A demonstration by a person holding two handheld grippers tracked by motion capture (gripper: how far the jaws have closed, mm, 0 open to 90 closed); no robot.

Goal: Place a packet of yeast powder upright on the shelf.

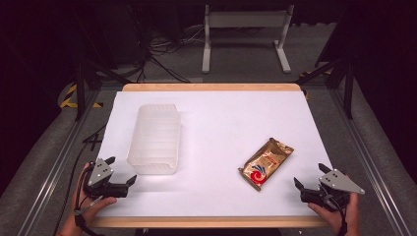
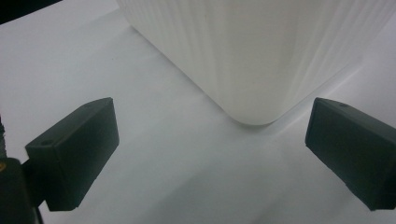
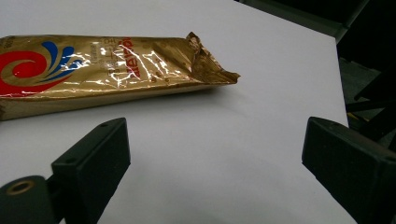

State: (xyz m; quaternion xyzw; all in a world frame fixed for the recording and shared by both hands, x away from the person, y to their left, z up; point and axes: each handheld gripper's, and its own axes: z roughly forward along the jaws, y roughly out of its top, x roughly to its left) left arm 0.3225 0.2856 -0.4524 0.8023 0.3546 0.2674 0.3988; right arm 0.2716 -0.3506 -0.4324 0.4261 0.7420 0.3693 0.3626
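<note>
A gold foil packet (image 1: pixel 265 163) with a red and blue swirl lies flat on the white table, right of centre. A translucent white plastic tub (image 1: pixel 154 138) stands at the left. My left gripper (image 1: pixel 121 170) rests open at the front left, just short of the tub's near corner (image 2: pixel 252 112), with nothing between its jaws. My right gripper (image 1: pixel 311 175) stands open at the front right, a little to the right of the packet (image 3: pixel 107 70), jaws wide apart over bare table.
The white table top (image 1: pixel 221 123) has a wooden strip along its far and near edges. Metal rails run along both sides. A white stand (image 1: pixel 246 34) and loose cables lie on the floor behind the table.
</note>
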